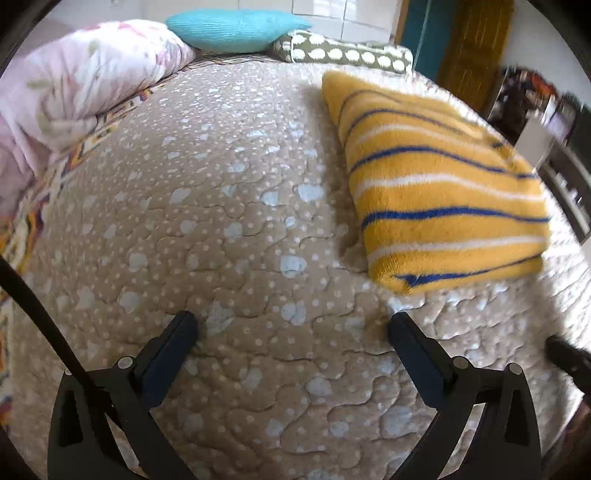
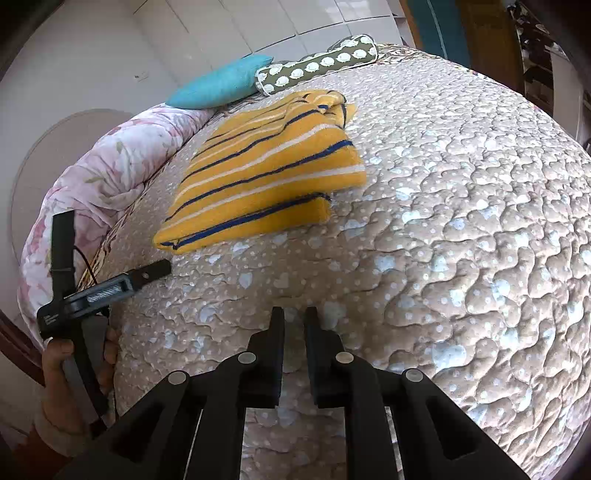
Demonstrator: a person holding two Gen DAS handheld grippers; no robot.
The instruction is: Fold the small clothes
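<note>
A yellow fleece garment with blue and white stripes (image 1: 439, 188) lies folded into a thick rectangle on the beige quilted bed cover (image 1: 236, 229). It also shows in the right wrist view (image 2: 266, 170). My left gripper (image 1: 293, 326) is open and empty, low over the cover, short of the garment's near corner. My right gripper (image 2: 294, 314) has its jaws nearly together with a narrow gap and nothing between them, over bare cover in front of the garment. The left gripper (image 2: 110, 284) and its hand show at the left of the right wrist view.
A pink floral duvet (image 1: 70, 88) is bunched along the bed's left side. A turquoise cushion (image 1: 236, 29) and an olive dotted bolster (image 1: 347, 53) lie at the head. Furniture and clutter (image 1: 546, 122) stand beyond the bed's right edge.
</note>
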